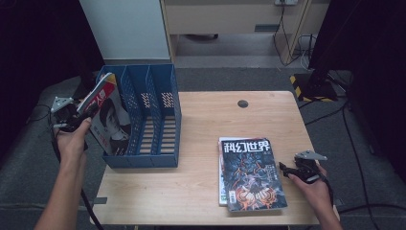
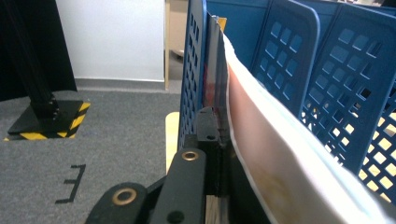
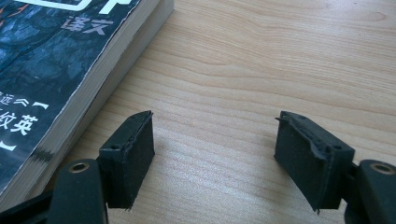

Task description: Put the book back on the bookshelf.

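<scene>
The left hand-held gripper [image 2: 217, 140] is closed on the thin, floppy glossy magazine [image 1: 107, 115], which probably bends easily; it leans in the nearest slot of the blue plastic file rack [image 1: 153, 143]. The right hand-held gripper [image 3: 215, 154] stands open, empty, above the wooden desk [image 3: 261, 70].

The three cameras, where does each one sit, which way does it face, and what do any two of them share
High view: above the near table edge, looking forward and down; both forearms, left gripper, right gripper.
Left gripper view: on that gripper, facing the blue file rack; its jaws clamp a magazine.
Right gripper view: low over the table, open jaws beside the book stack.
Shared: rack and magazine, high and left; book stack, high and right.
</scene>
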